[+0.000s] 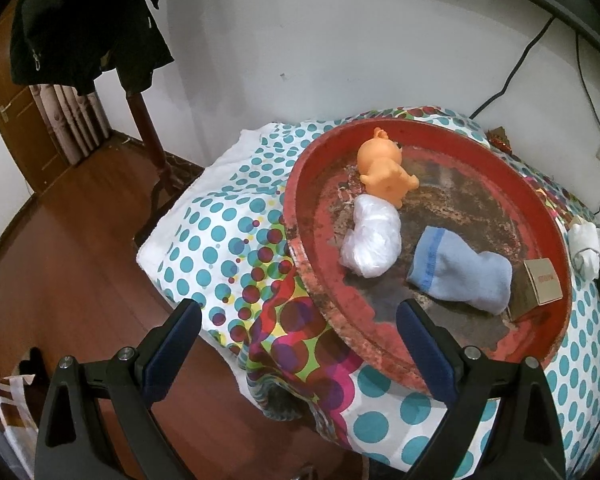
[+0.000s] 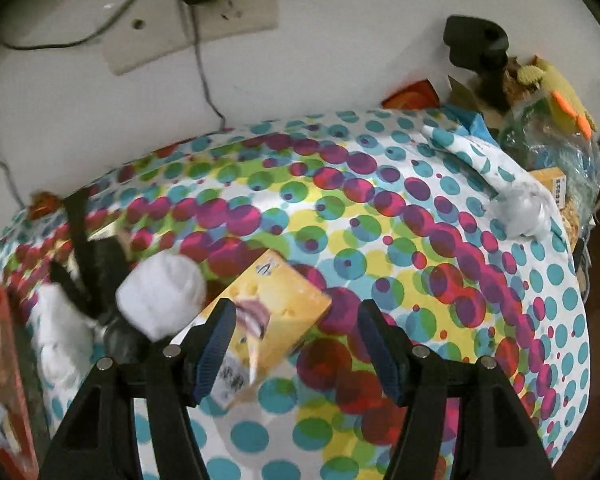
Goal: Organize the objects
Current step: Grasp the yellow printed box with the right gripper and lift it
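Note:
A round red tray (image 1: 300, 216) lies on the dotted cloth and holds an orange toy pig (image 1: 384, 172), a white plastic bundle (image 1: 372, 240), a blue sock (image 1: 460, 276) and a small brown box (image 1: 540, 284). My left gripper (image 1: 300, 316) hangs open over the tray's near rim, empty. In the right wrist view my right gripper (image 2: 296, 316) stands open and empty above a yellow cheese-printed box (image 2: 272, 308). A white rolled sock (image 2: 160, 296) lies just left of that box, beside black items (image 2: 96, 268). The tray's edge (image 2: 4, 340) shows at the far left.
The dotted cloth (image 2: 380, 240) covers a raised surface against a white wall. A white wad (image 2: 524, 208) sits near the right edge, with bags and clutter (image 2: 548, 136) behind it. A wall socket and cables (image 2: 204, 8) are above. A wooden floor (image 1: 60, 260) and a hung dark jacket (image 1: 88, 28) lie left.

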`<state>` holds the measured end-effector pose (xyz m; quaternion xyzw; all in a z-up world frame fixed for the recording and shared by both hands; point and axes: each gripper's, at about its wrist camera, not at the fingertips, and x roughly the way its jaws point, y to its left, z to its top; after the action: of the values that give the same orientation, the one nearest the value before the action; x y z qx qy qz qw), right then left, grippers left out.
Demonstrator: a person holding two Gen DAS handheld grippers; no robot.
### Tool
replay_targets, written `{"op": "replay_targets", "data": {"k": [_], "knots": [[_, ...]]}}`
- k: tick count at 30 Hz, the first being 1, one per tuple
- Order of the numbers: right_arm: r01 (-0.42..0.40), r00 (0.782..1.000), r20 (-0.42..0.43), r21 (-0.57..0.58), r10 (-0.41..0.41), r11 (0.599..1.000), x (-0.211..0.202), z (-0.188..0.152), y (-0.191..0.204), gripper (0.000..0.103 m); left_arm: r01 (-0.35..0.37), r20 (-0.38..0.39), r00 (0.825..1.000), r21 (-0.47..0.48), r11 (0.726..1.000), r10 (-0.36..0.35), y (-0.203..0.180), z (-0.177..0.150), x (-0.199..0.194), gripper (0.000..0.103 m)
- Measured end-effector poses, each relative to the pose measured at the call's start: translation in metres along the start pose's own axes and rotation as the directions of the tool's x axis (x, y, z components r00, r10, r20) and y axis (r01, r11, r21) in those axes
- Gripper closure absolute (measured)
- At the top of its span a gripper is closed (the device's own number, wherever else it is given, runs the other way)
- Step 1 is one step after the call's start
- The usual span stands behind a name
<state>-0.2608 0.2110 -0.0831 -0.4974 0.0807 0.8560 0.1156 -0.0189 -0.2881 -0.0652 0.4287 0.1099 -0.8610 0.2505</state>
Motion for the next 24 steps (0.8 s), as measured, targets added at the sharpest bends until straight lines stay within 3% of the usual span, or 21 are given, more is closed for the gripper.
{"op": "replay_targets", "data": {"k": [7, 15, 19, 24], "knots": [[-0.028, 0.999, -0.038, 0.088, 0.031, 0.996, 0.013, 0.011, 0.005, 0.037, -0.005, -0.007, 1.0, 0.011, 1.0, 0.005, -0.003, -0.001, 0.004, 0.006], [0.013, 0.997, -0.077, 0.1, -0.005, 0.995, 0.019, 0.013, 0.016, 0.037, 0.001, -0.001, 1.0, 0.031, 1.0, -0.001, -0.007, -0.002, 0.004, 0.006], [0.051, 0.994, -0.097, 0.056, -0.045, 0.997, 0.023, 0.012, 0.02, 0.036, -0.003, -0.002, 1.0, 0.037, 0.999, 0.003, -0.009, -0.002, 0.004, 0.006], [0.041, 0.993, -0.109, -0.016, -0.042, 0.999, 0.019, 0.005, 0.02, 0.036, 0.005, 0.001, 1.0, 0.027, 1.0, -0.005, -0.009, -0.003, 0.004, 0.005]]}}
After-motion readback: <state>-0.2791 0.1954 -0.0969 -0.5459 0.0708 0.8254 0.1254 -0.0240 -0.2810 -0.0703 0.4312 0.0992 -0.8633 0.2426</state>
